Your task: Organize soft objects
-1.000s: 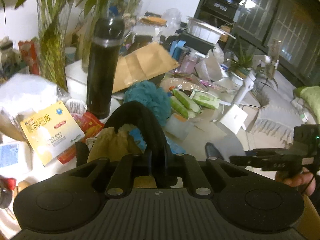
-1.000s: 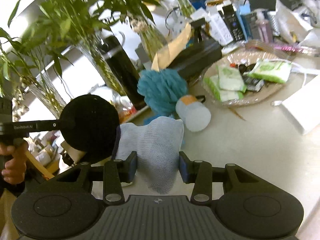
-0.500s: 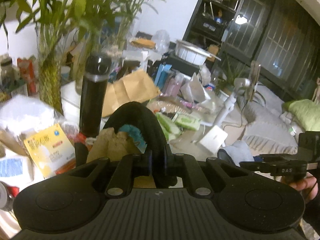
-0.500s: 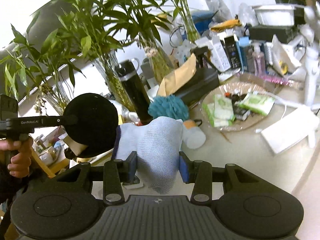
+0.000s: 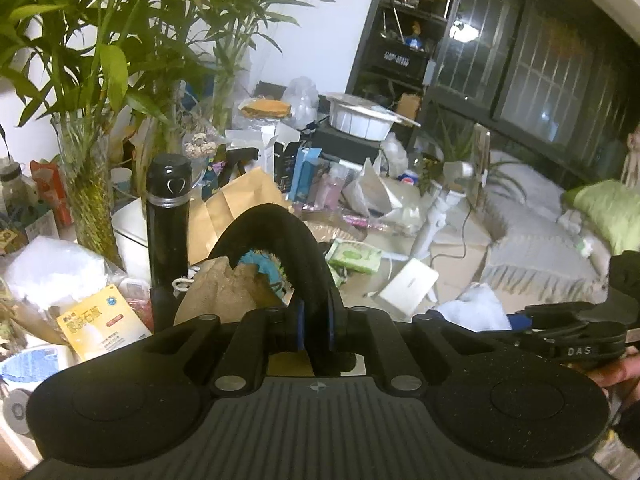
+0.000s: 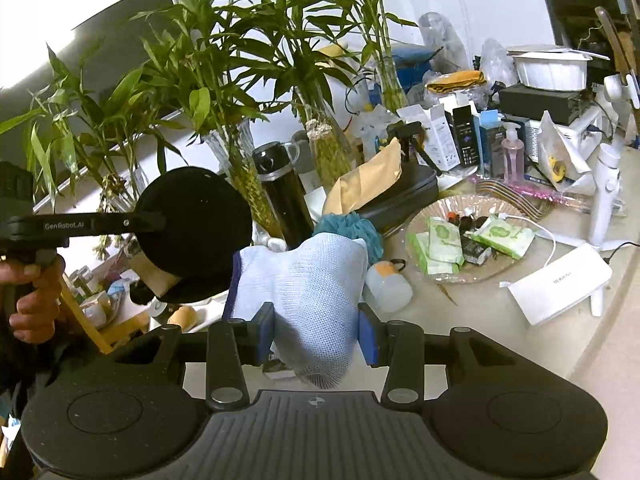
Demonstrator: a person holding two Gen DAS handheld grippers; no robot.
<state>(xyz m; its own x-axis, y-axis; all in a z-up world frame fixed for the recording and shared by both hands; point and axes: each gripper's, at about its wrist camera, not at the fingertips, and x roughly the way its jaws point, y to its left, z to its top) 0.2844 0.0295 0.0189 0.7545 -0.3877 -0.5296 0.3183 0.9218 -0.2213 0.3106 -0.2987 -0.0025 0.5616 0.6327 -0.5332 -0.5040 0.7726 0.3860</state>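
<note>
Tongs on both sides are gripping soft things as I am watching the two wrist views. My left tongs (image 5: 315, 330) are pinching a round black pad (image 5: 280, 240) edge-on, so it is arching up through the centre of the left frame; in the right view the same pad (image 6: 192, 236) is showing as a dark disc at centre left, with the left tongs (image 6: 132, 223) reaching in from the left edge. My right tongs (image 6: 316, 332) are clamping a light blue mesh cloth (image 6: 316, 280), which is bunching upward between the blue finger pads (image 6: 367, 338) and hanging a little below them, at lower centre of the frame. A teal bath pouf (image 6: 348, 226) is lying on the cluttered surface (image 6: 500, 340) just behind the cloth, beside a black flask (image 6: 282, 196). At centre right, a glass plate (image 6: 424, 276) is holding green wipe packets (image 6: 504, 236). Bamboo stalks in glass vases (image 6: 240, 168) are filling the upper left.
</note>
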